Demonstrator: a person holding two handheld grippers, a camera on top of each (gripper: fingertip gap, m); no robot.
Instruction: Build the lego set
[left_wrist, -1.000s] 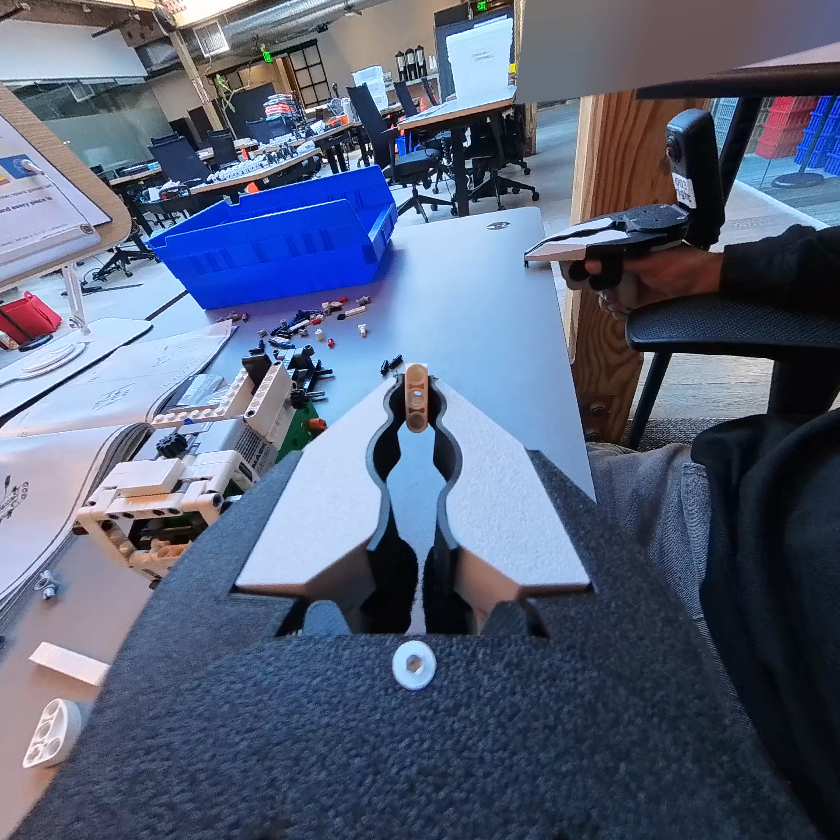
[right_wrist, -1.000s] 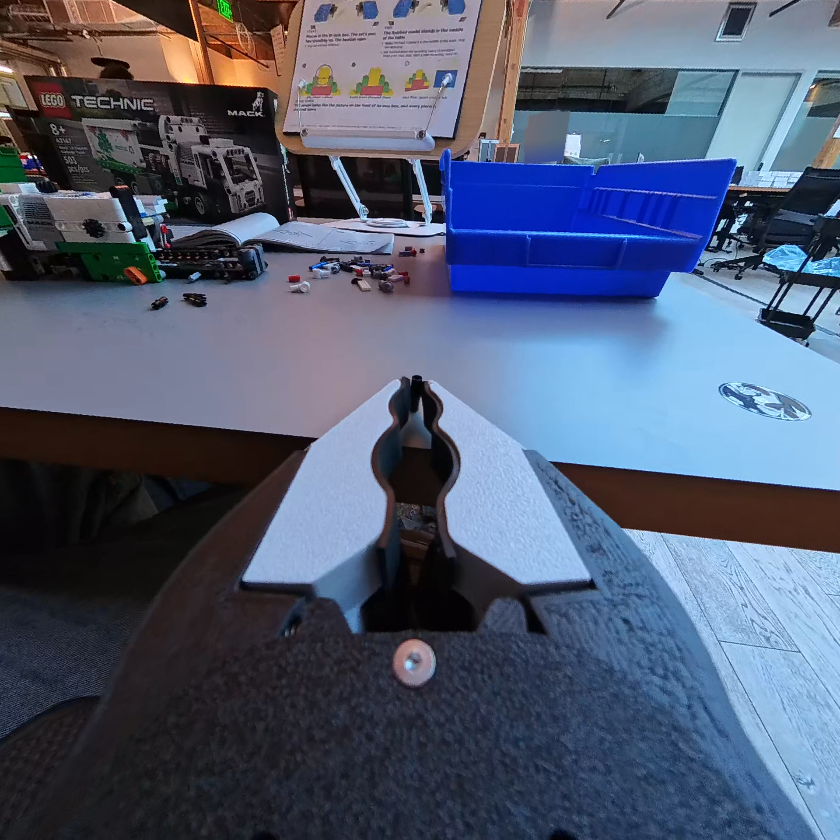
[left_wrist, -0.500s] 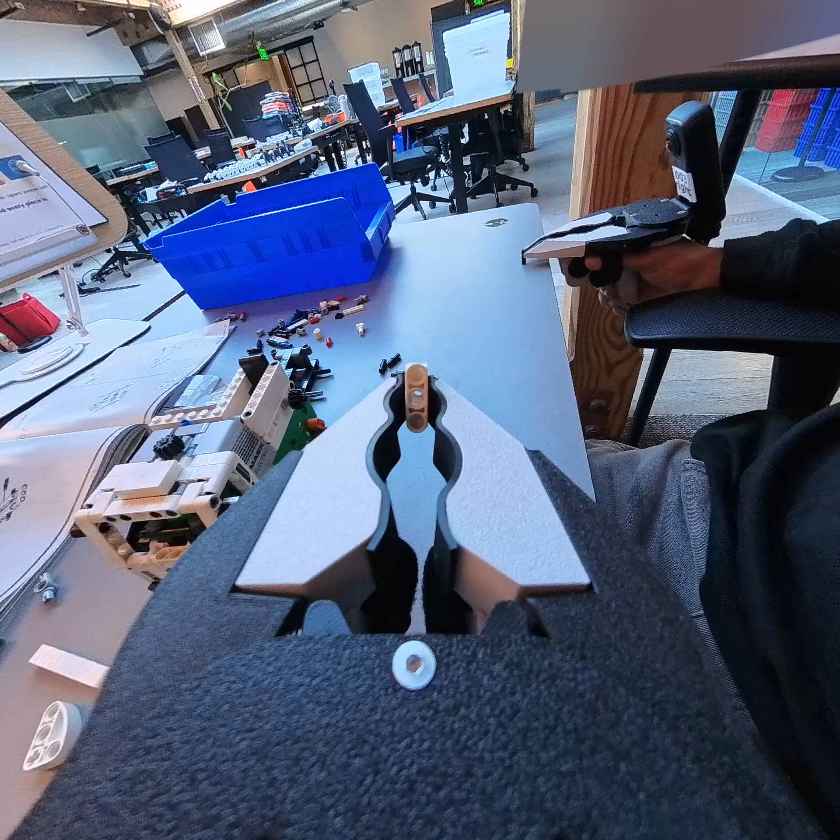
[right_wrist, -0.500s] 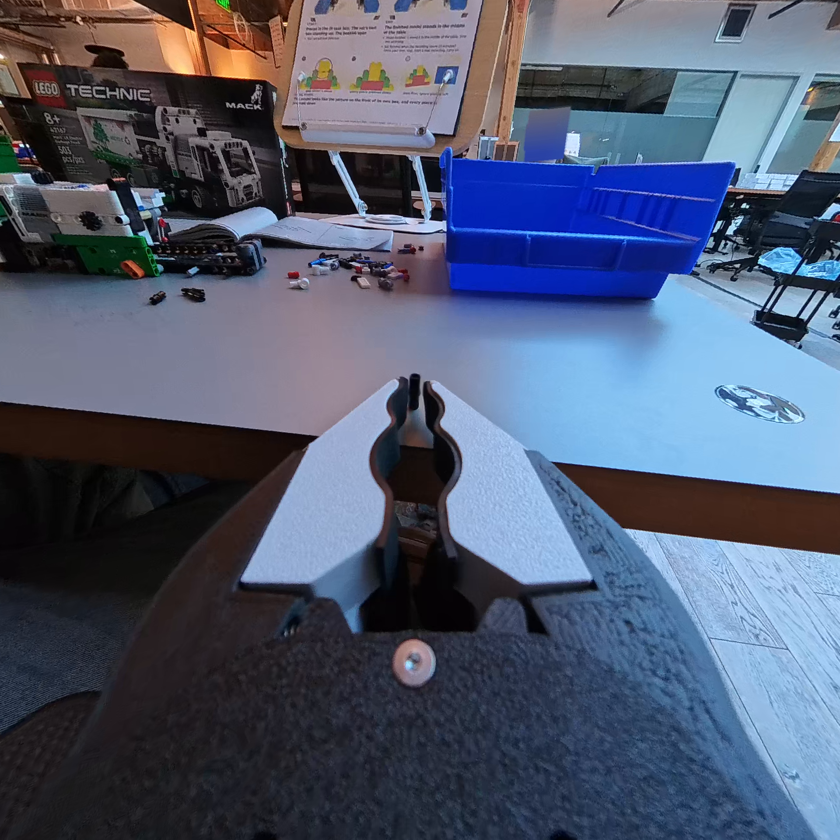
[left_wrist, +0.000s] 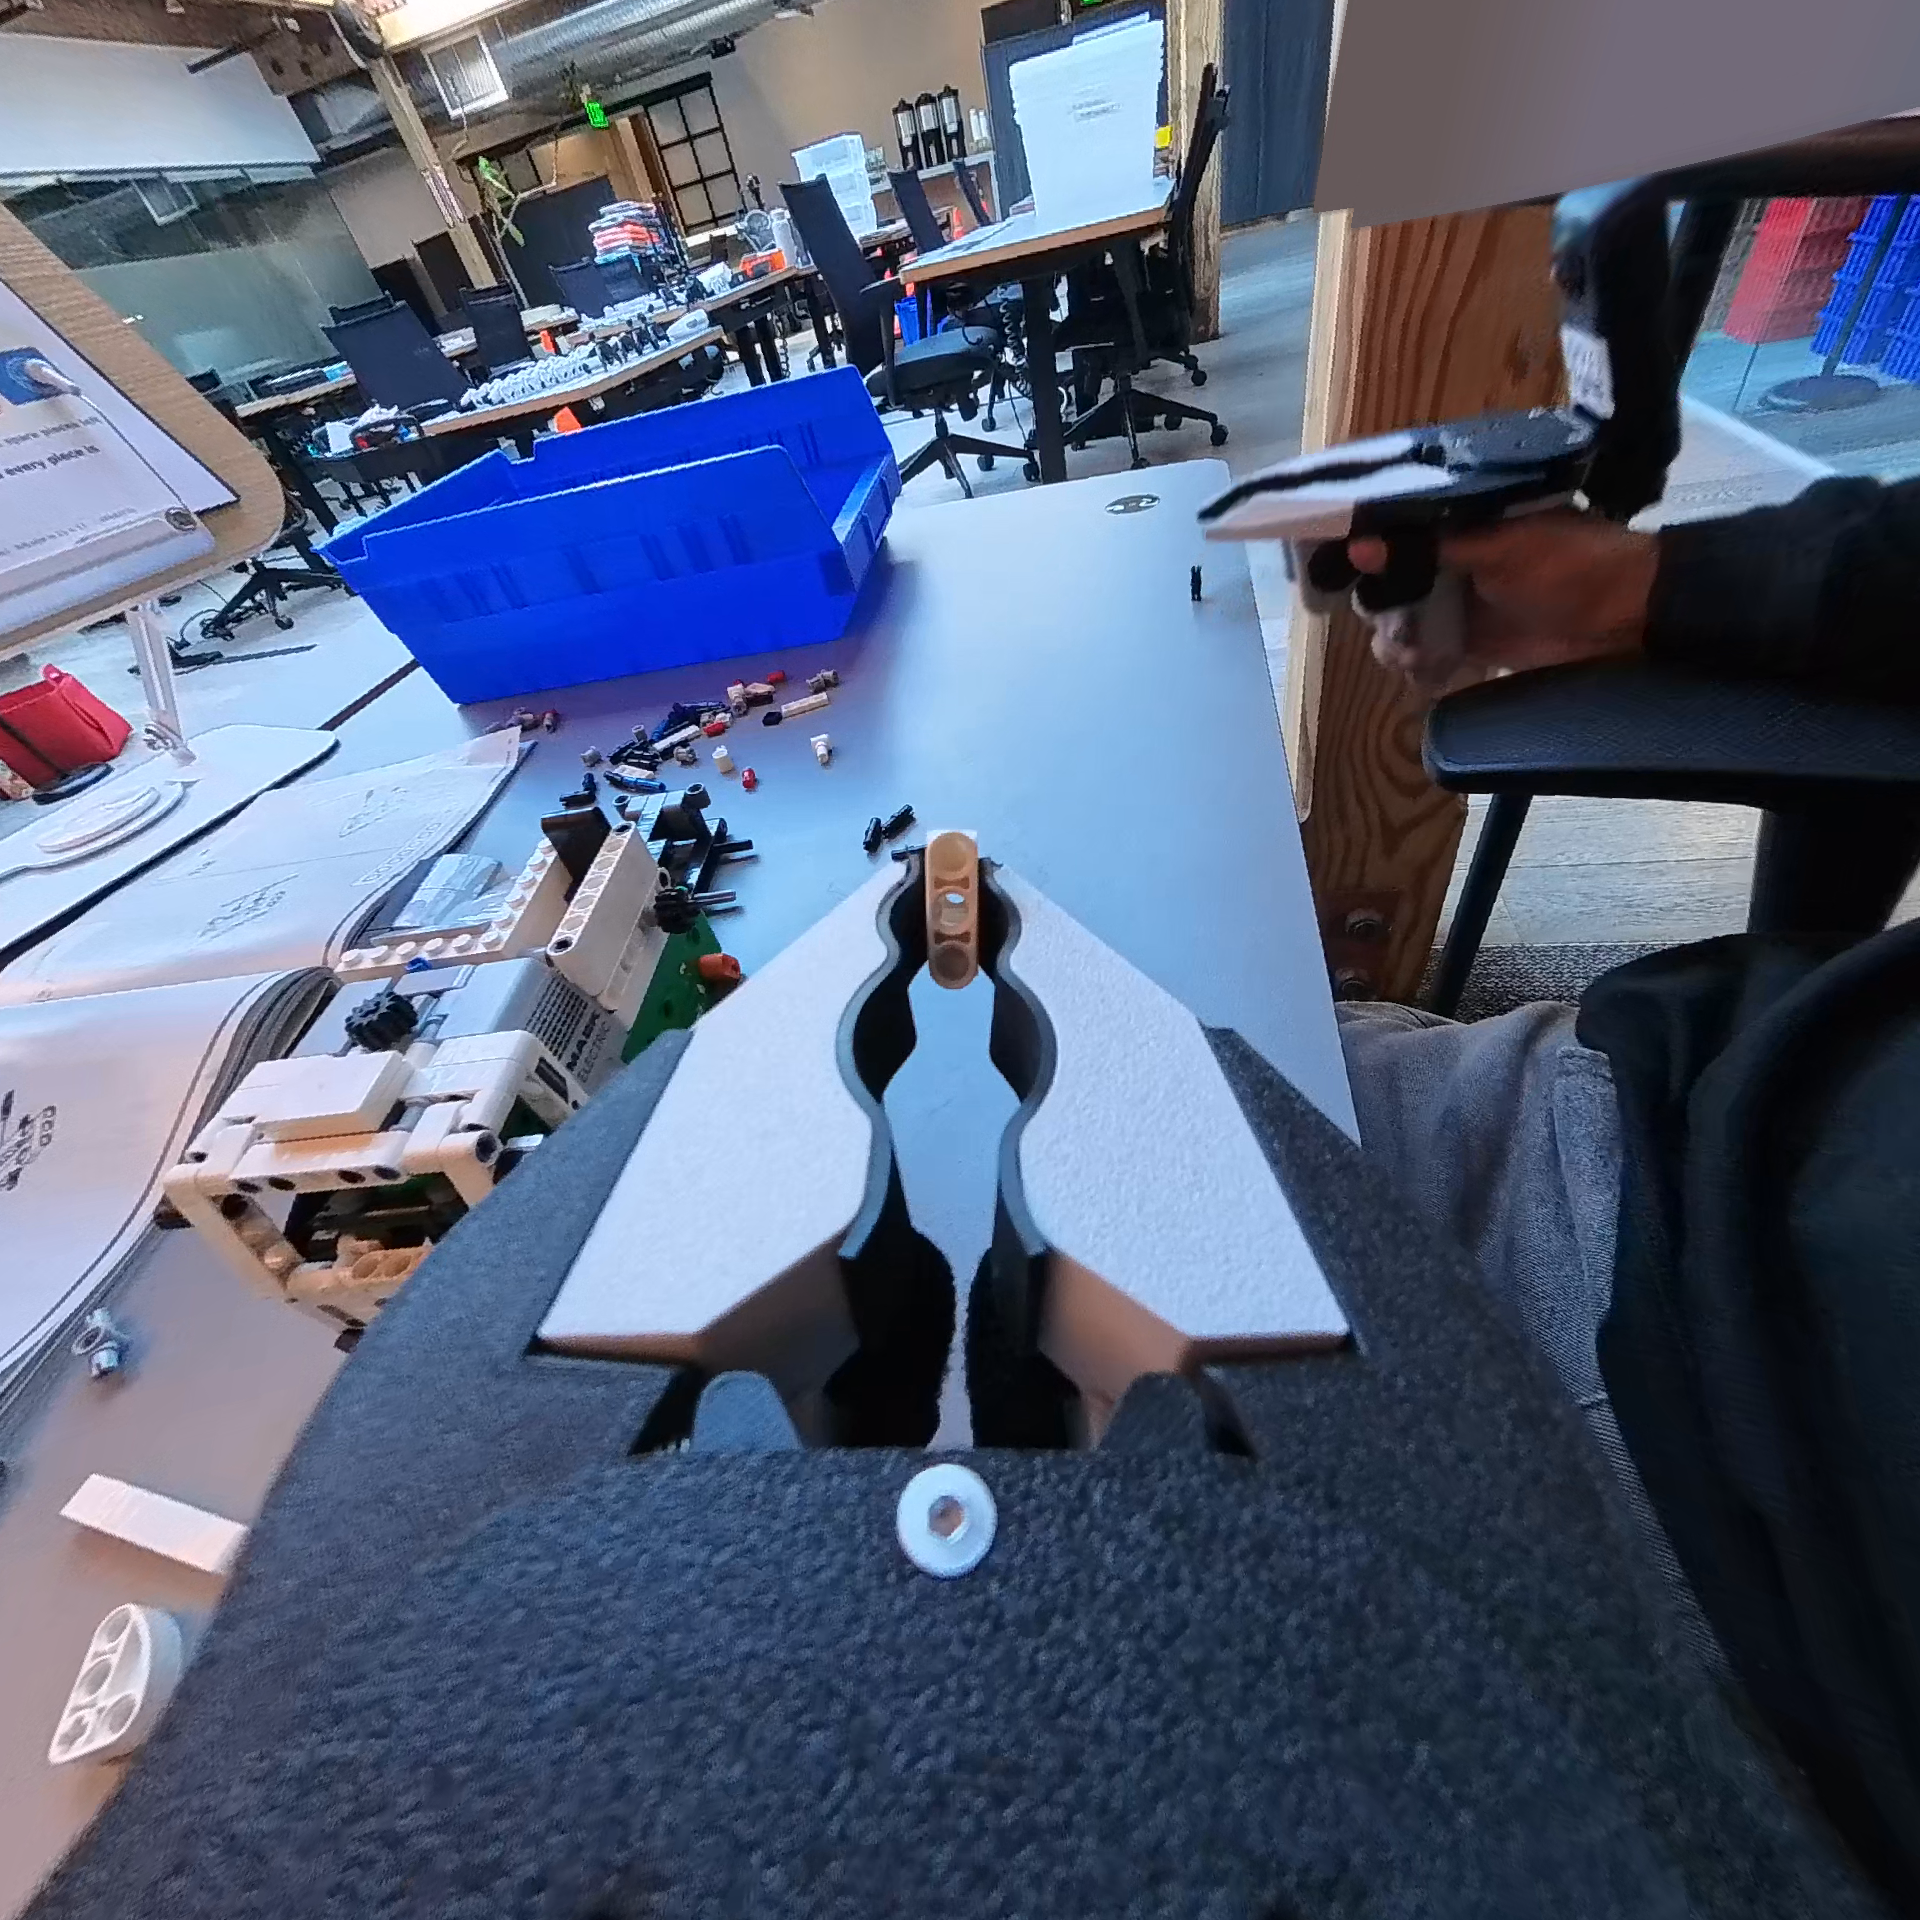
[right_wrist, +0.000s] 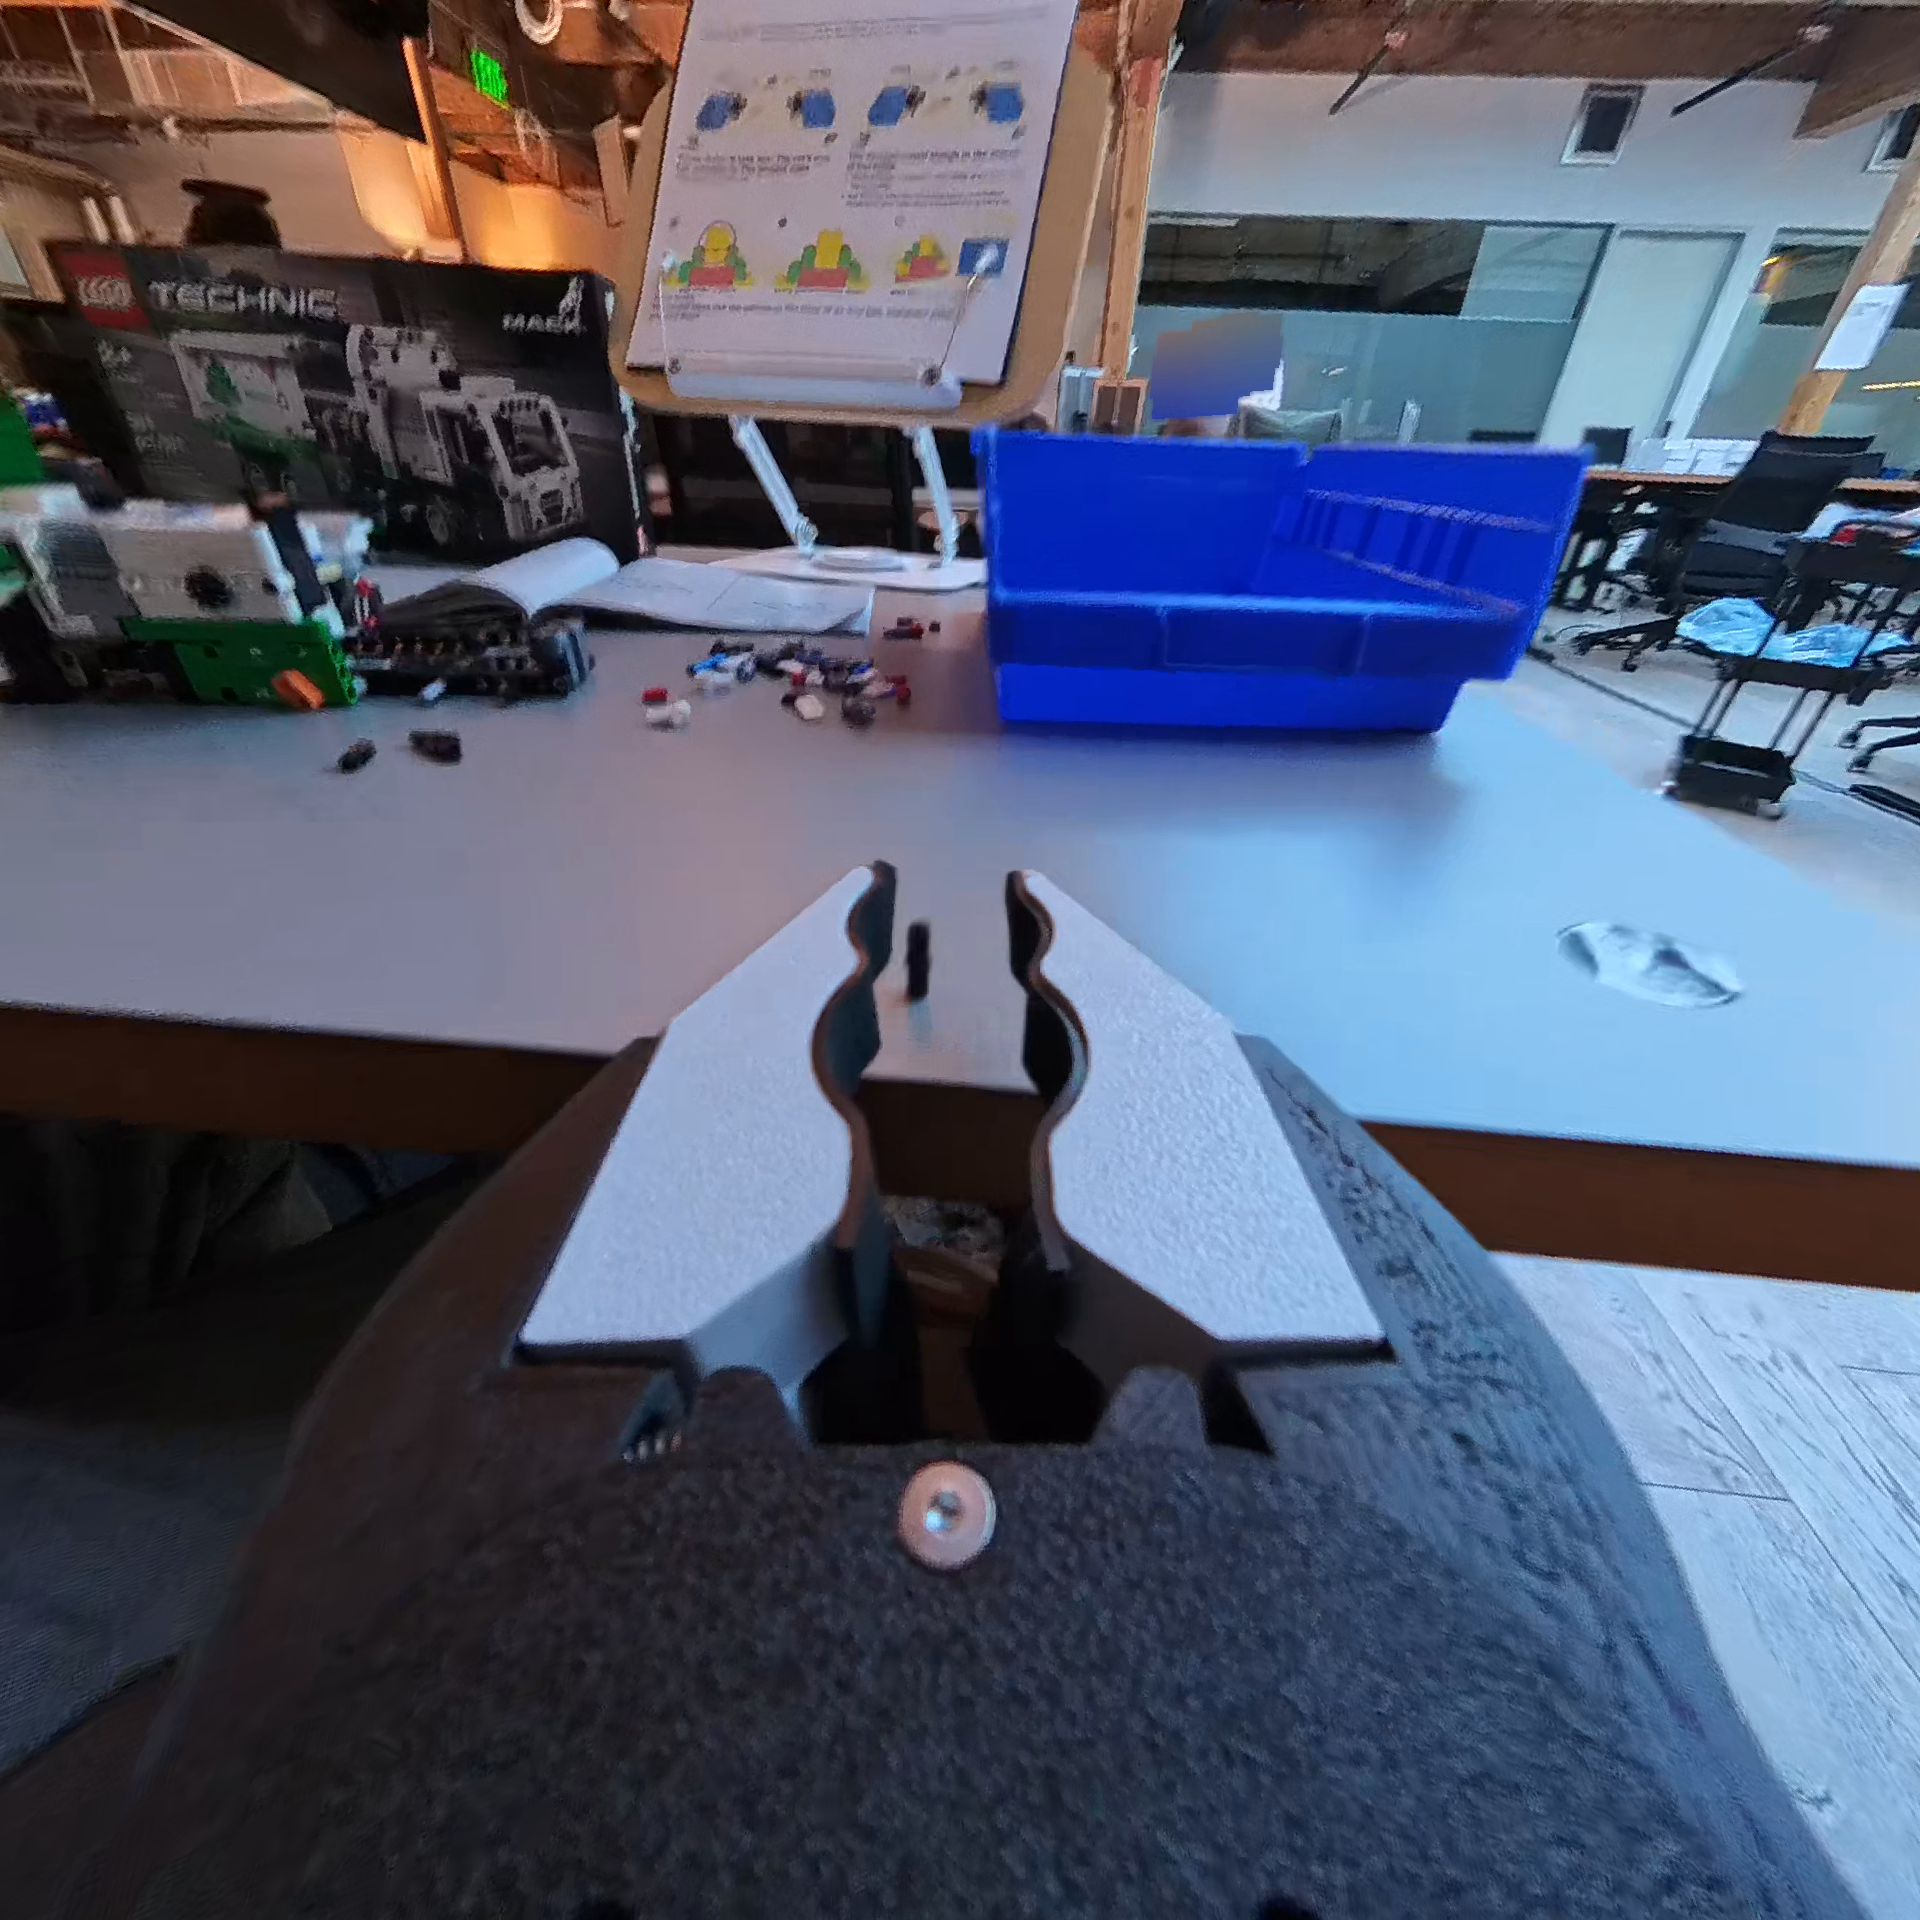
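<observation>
A: One grey table (right_wrist: 1299, 831) carries everything. On it I count one blue bin (right_wrist: 1247, 582), one printed box (right_wrist: 343, 384) of the set, one open instruction booklet (right_wrist: 665, 592) and one half-built truck model (left_wrist: 436, 1039) in white and green.

B: And the small things?

A: One loose heap of small parts (left_wrist: 707, 727) lies in front of the bin, too many and too small to count. Two black pins (right_wrist: 400, 750) lie apart from that heap. One more black pin (right_wrist: 917, 961) stands upright near the table edge.

B: What about the room?

A: It is an open office with more desks and black chairs behind, a wooden post (left_wrist: 1423, 520) beside the table, and a wood floor. One board with an instruction sheet (right_wrist: 852, 187) stands behind the table.

B: The two tongs?

A: The left gripper (left_wrist: 951, 904) is closed on one tan beam (left_wrist: 952, 906), held upright above the table beside the model. The right gripper (right_wrist: 940, 914) now has its fingers spread apart, with the upright pin between them, touching neither.

B: Did that change?

A: Yes. Half a second ago the right one pinched this pin and was lower, at the table edge; now the pin is on the table.
</observation>
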